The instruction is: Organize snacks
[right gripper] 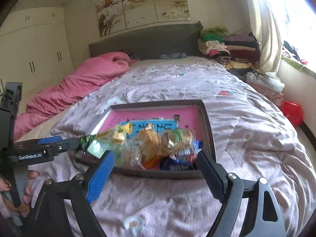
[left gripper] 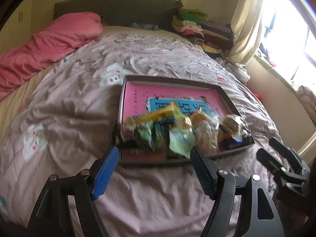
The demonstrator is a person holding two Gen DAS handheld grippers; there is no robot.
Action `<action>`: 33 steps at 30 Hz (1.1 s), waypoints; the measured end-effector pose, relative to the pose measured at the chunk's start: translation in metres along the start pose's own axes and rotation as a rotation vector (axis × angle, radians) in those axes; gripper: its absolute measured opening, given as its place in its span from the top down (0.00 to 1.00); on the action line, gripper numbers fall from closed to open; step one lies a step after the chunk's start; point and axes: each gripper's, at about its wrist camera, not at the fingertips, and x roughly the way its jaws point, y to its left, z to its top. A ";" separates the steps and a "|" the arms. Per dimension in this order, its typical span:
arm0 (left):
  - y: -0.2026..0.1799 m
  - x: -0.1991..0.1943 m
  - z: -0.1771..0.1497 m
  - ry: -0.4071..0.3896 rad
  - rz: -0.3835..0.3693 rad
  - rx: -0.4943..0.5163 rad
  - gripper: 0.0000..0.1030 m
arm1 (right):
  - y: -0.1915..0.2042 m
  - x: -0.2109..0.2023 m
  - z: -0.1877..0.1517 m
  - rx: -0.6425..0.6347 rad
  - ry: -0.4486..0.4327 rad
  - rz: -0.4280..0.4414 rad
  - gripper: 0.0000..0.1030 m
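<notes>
Both the left gripper and right gripper stand wide and empty, since the snacks lie gathered inside the shallow box.

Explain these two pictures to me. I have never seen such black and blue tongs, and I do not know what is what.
No machine here: a person holds a hand tool with two jaws in each hand, with a camera on each tool looking along it. One picture is from the left gripper, the other from the right gripper; each tool also shows at the edge of the other's view. Both look down on a bed with a patterned quilt. On it lies a shallow box with a pink inside, and a blurred pile of snack packets fills its near end. Both pairs of jaws stand open and hold nothing.
</notes>
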 end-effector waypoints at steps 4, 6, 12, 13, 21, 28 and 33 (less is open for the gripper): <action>-0.008 -0.005 -0.022 0.041 0.018 0.012 0.26 | 0.004 -0.005 -0.013 -0.001 0.050 -0.029 0.15; -0.010 -0.005 -0.031 0.069 0.014 0.013 0.26 | 0.004 -0.009 -0.019 0.007 0.066 -0.035 0.13; -0.020 -0.013 -0.045 0.084 0.016 0.030 0.26 | -0.006 -0.015 -0.027 0.061 0.086 -0.058 0.09; -0.021 -0.016 -0.045 0.076 0.014 0.033 0.26 | -0.007 -0.015 -0.027 0.063 0.087 -0.059 0.09; -0.024 -0.021 -0.044 0.064 0.017 0.045 0.26 | 0.000 -0.016 -0.029 0.028 0.089 -0.055 0.08; -0.024 -0.024 -0.044 0.062 0.016 0.048 0.26 | 0.002 -0.016 -0.030 0.018 0.091 -0.059 0.08; -0.023 -0.027 -0.044 0.056 0.015 0.045 0.26 | 0.000 -0.017 -0.030 0.018 0.097 -0.060 0.08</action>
